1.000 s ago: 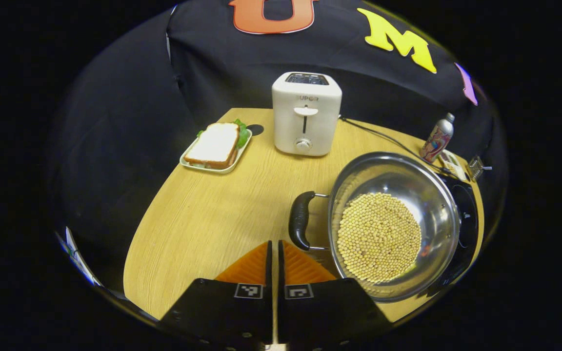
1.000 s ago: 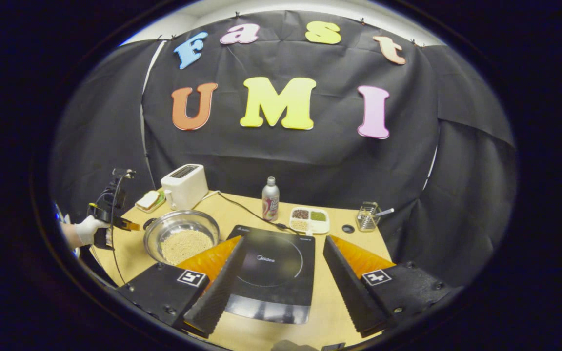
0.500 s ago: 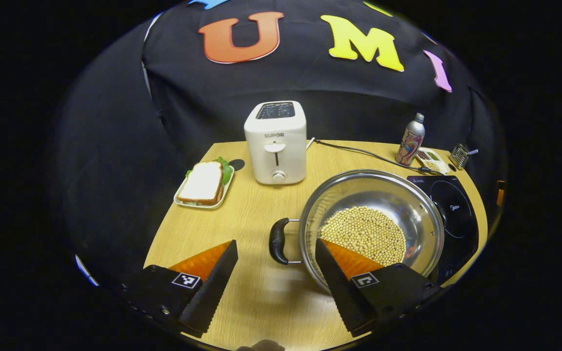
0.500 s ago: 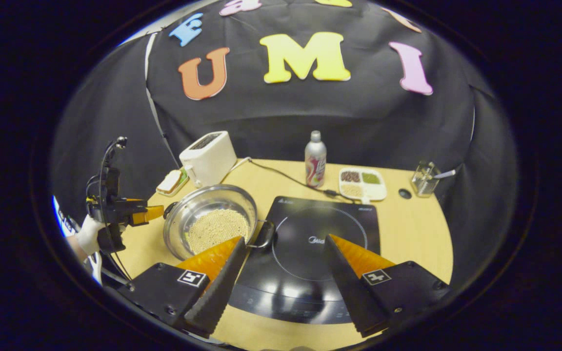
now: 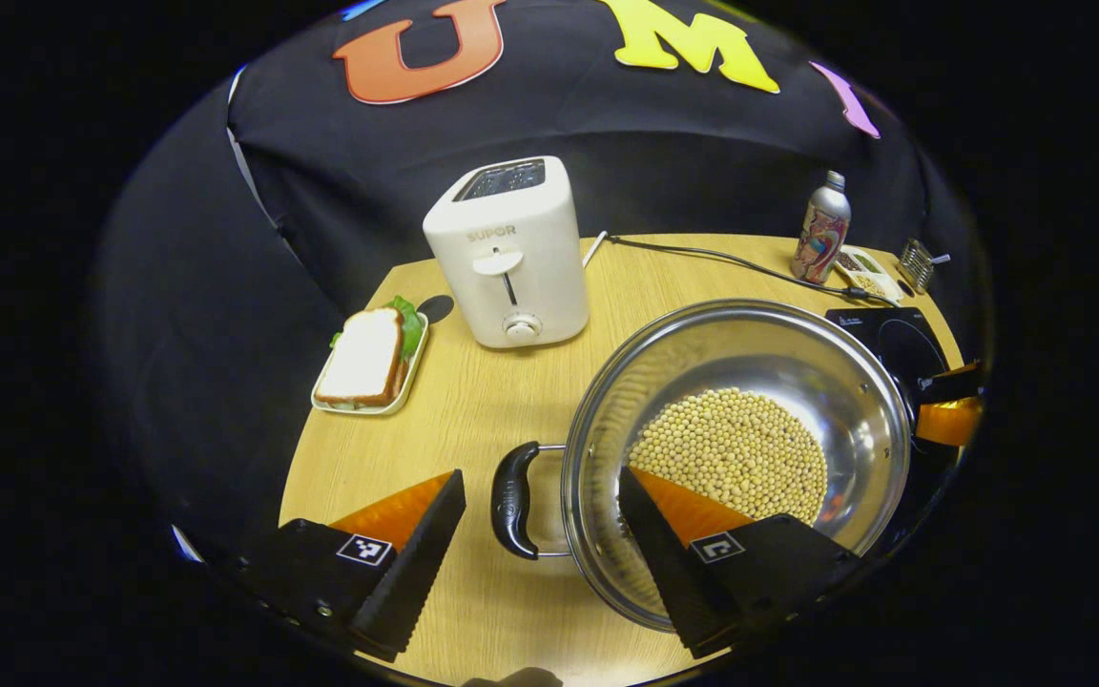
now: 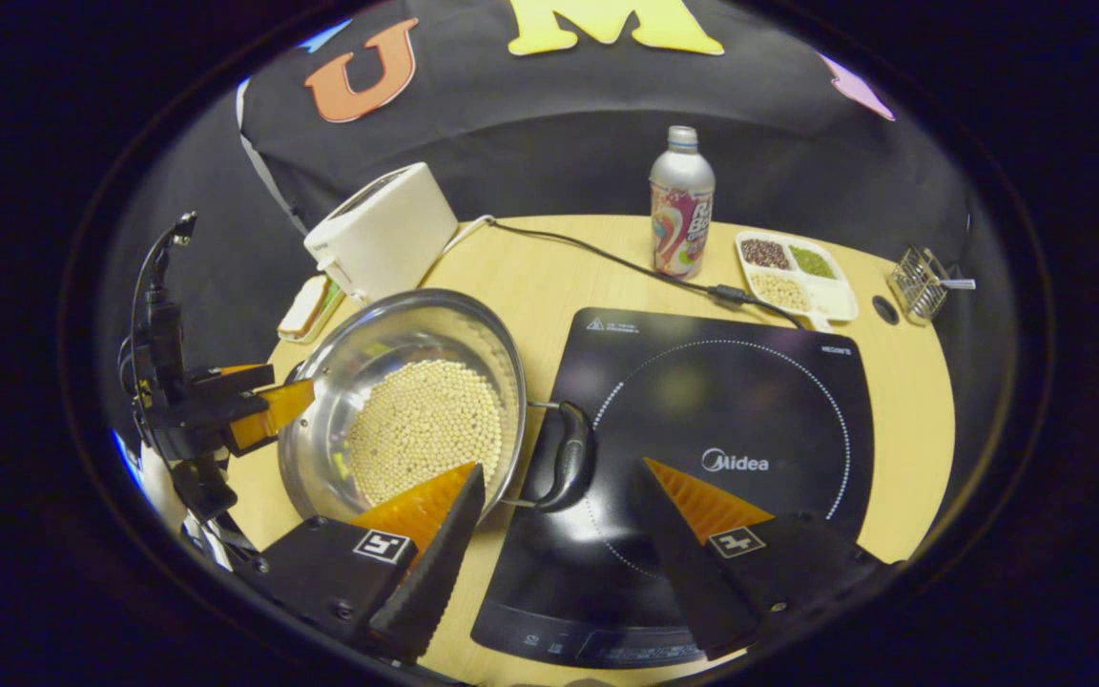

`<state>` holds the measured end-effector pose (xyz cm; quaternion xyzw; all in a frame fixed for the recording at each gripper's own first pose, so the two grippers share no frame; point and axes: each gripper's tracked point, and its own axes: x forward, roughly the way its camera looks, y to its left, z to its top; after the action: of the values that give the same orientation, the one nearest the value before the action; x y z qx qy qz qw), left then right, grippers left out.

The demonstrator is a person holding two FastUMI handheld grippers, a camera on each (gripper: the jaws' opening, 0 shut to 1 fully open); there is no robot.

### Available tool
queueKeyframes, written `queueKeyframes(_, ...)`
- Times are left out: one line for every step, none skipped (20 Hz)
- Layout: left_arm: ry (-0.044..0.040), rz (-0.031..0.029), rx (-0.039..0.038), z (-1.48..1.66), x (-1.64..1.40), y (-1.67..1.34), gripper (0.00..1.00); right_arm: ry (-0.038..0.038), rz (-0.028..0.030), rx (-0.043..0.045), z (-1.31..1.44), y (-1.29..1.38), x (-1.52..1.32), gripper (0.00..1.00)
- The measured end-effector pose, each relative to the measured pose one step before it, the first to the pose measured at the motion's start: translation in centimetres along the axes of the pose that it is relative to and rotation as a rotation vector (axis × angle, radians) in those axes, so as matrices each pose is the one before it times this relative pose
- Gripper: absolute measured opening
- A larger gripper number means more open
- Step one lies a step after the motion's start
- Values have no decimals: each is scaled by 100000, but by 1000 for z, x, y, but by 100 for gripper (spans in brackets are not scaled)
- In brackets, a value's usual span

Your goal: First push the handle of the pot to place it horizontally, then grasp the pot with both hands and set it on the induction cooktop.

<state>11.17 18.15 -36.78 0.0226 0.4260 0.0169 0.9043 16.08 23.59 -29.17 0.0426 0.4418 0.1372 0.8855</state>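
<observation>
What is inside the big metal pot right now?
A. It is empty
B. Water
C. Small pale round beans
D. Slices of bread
C: the pot has a layer of small pale round beans covering its bottom, seen again in the right gripper view; the bread is in the sandwich on its own small dish by the toaster.

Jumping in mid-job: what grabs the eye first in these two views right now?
The steel pot of pale beans, beside the black induction cooktop and not yet on it. Each open tool straddles a black pot handle: the left tool at the left handle, the right tool at the right handle.
</observation>
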Motion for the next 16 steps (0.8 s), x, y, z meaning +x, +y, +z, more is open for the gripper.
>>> queueKeyframes(629,169,31,-171,78,211,98,1177,-88,-285,144,124,540,97)
queueKeyframes(878,424,29,-107,237,67,97,1713,-679,-54,-132,120,389,97)
queueKeyframes(941,-200,148,247,385,-314,98,1100,-368,-92,259,127,211,97)
queueKeyframes(584,-125,276,-32,319,-43,97,1015,-606,60,-161,84,357,91)
queueKeyframes(922,340,247,-110,298,-87,90,1476,-448,689,54,102,228,91)
queueKeyframes(506,-318,373,33,279,2,97,1618,-290,851,-118,181,352,90)
queueKeyframes(672,-175,-227,-120,153,154,97,1684,-248,985,-245,118,365,89)
queueKeyframes(1572,86,-569,-227,105,128,94,1348,-1385,847,71,63,80,87)
queueKeyframes(1128,-125,-551,-135,295,-152,91,-1151,-1052,-359,535,-12,563,92)
queueKeyframes(826,-218,235,-37,251,-163,86,708,-1610,-1132,-112,-33,-156,82)
queueKeyframes(1049,-386,564,-217,400,-15,87,2113,-1754,-861,108,-50,286,82)
queueKeyframes(885,182,697,-196,6,127,77,-344,-1501,52,-171,18,9,70)
queueKeyframes(118,-657,364,201,3,-98,75,321,-1273,1311,170,-115,-157,67)
queueKeyframes(875,-943,-240,-85,-19,-54,75,1079,-1380,991,-245,-51,257,67)
queueKeyframes(626,-1425,-877,15,29,-44,84,369,-1297,298,288,60,-2,67)
queueKeyframes(651,-1796,-698,21,49,-10,73,667,-1092,302,32,-91,11,69)
